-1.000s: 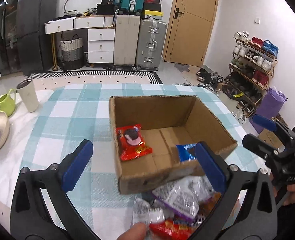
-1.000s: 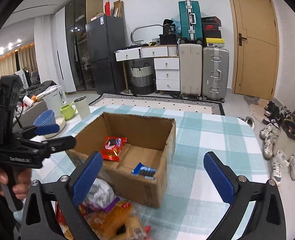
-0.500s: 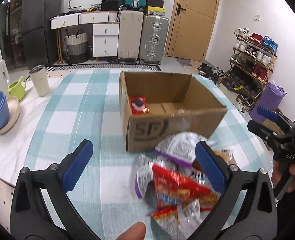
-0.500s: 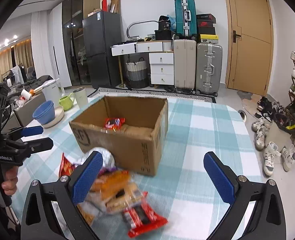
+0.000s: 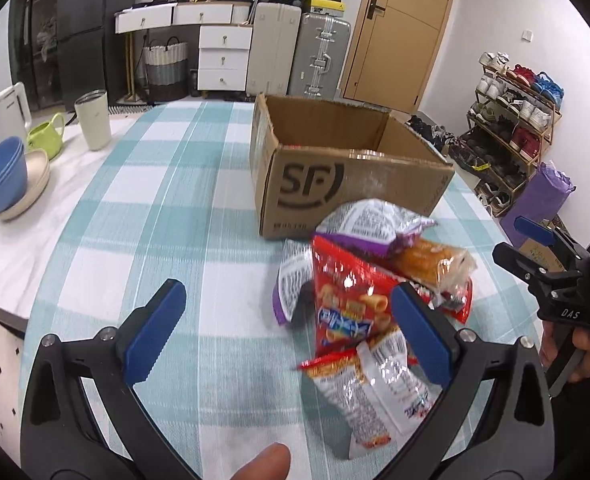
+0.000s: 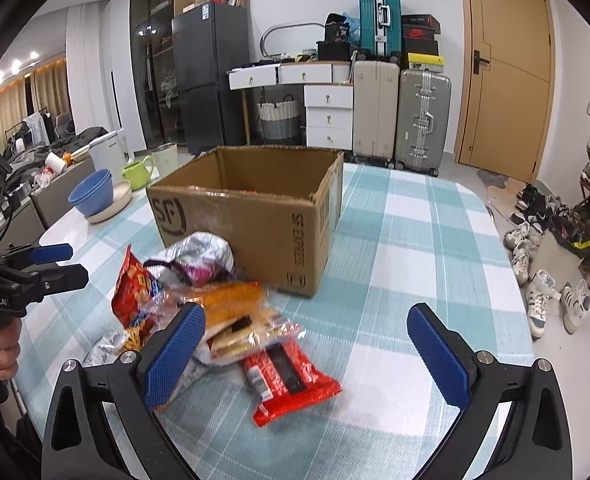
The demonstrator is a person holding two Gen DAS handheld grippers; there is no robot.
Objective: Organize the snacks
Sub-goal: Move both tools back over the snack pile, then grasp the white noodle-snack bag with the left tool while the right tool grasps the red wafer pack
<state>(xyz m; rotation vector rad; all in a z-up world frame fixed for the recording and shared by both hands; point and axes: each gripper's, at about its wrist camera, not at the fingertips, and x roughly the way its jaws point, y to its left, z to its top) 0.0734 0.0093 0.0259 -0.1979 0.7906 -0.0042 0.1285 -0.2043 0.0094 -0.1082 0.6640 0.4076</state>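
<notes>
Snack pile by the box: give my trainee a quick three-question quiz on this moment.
1. True or false: the left tongs are clamped on a packet.
2. Where does the snack pile lie? A) inside the cardboard box B) on the tablecloth in front of the box C) in the blue bowl
3. Fill in: the packet nearest the right tongs is mainly ____.

Key: 1 false, both tongs are open and empty; 2 B; 3 red.
</notes>
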